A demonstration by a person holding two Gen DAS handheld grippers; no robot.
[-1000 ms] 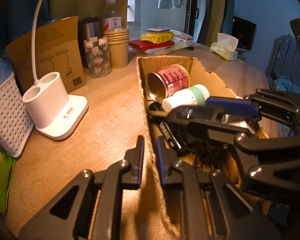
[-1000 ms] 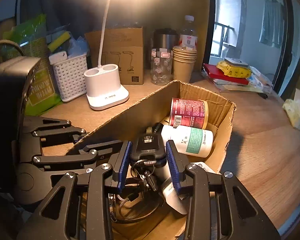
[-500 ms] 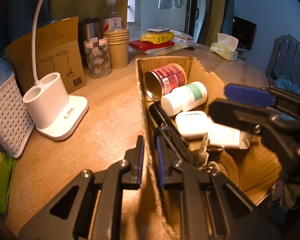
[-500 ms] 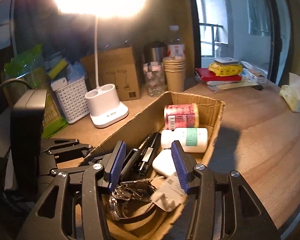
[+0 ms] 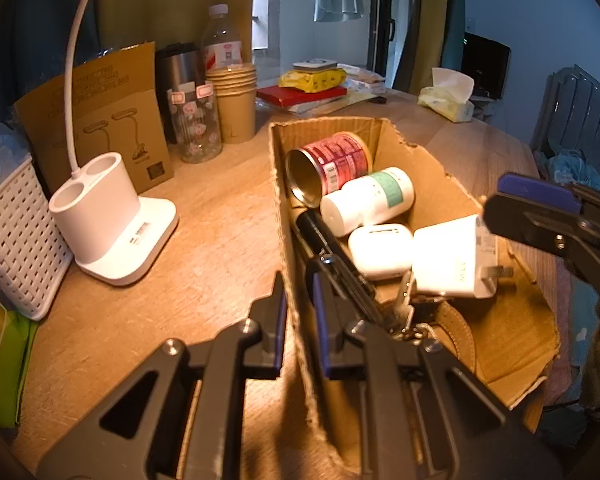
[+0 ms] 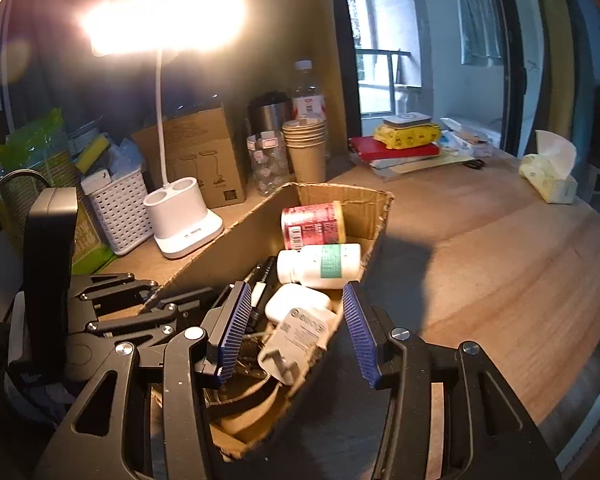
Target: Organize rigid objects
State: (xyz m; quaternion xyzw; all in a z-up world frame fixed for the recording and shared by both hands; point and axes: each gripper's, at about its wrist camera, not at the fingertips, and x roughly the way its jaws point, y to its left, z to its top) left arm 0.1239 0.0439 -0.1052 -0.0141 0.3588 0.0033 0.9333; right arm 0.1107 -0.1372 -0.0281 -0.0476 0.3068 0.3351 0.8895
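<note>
An open cardboard box (image 5: 432, 160) lies on the wooden table. Inside lie a red can (image 5: 336, 156), a white bottle (image 5: 368, 200), a white earbud case (image 5: 380, 248), a white charger plug (image 5: 452, 256), a black pen (image 5: 320, 232) and a bunch of keys (image 5: 404, 312). My left gripper (image 5: 298, 308) is shut on the box's left wall, one pad outside, one inside. My right gripper (image 6: 296, 336) hovers open above the box's near end (image 6: 340, 196), over the charger plug (image 6: 304, 328), with nothing between its pads. One of its fingers (image 5: 540, 196) shows at the right of the left wrist view.
Left of the box stand a white lamp base (image 5: 108, 216), a white basket (image 5: 12, 240), a brown lamp carton (image 5: 100, 112), a glass jar (image 5: 196, 120) and stacked paper cups (image 5: 236, 104). Behind lie red books (image 5: 300, 96) and a tissue pack (image 5: 448, 96). The table's edge (image 6: 580, 380) runs at right.
My right gripper opened, left the black key fob and keys in the box, and drew back and up. The left gripper stayed clamped on the box wall.
</note>
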